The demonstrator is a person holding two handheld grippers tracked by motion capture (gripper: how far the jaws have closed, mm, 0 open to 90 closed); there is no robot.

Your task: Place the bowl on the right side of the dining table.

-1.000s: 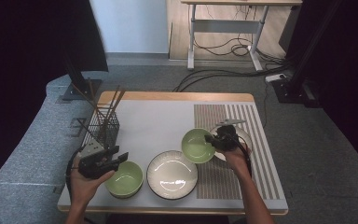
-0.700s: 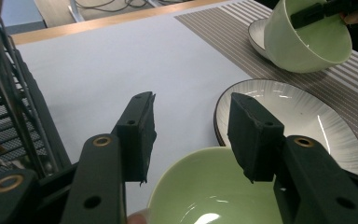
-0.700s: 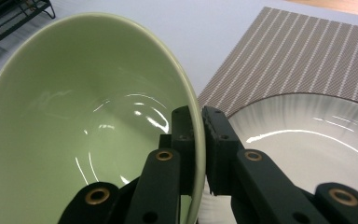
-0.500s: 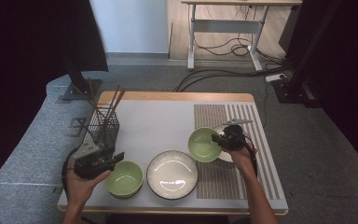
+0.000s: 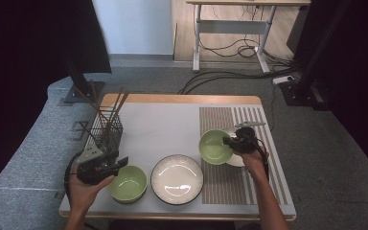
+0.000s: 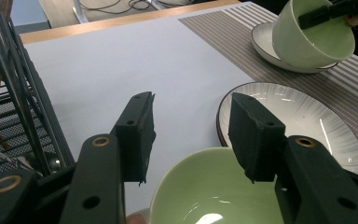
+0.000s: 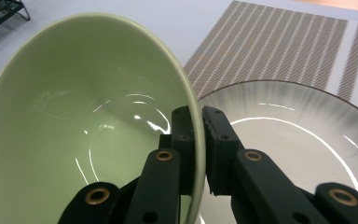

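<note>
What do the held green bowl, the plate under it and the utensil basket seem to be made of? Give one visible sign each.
Green bowl: likely glazed ceramic, glossy highlights.
Plate: likely glazed ceramic too, shiny white, dark rim.
Utensil basket: dark metal wire, thin open mesh.

Light fell evenly from above, the table bright, dark surroundings left and right; glare streaked the green bowl, and near jaws looked slightly soft.

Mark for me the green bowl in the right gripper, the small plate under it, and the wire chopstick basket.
green bowl [image 5: 213, 146]: high view, inside of the bowl.
small plate [image 7: 307, 154]: right gripper view, bare inner surface right of the jaws.
wire chopstick basket [image 5: 106, 130]: high view, front mesh wall.
</note>
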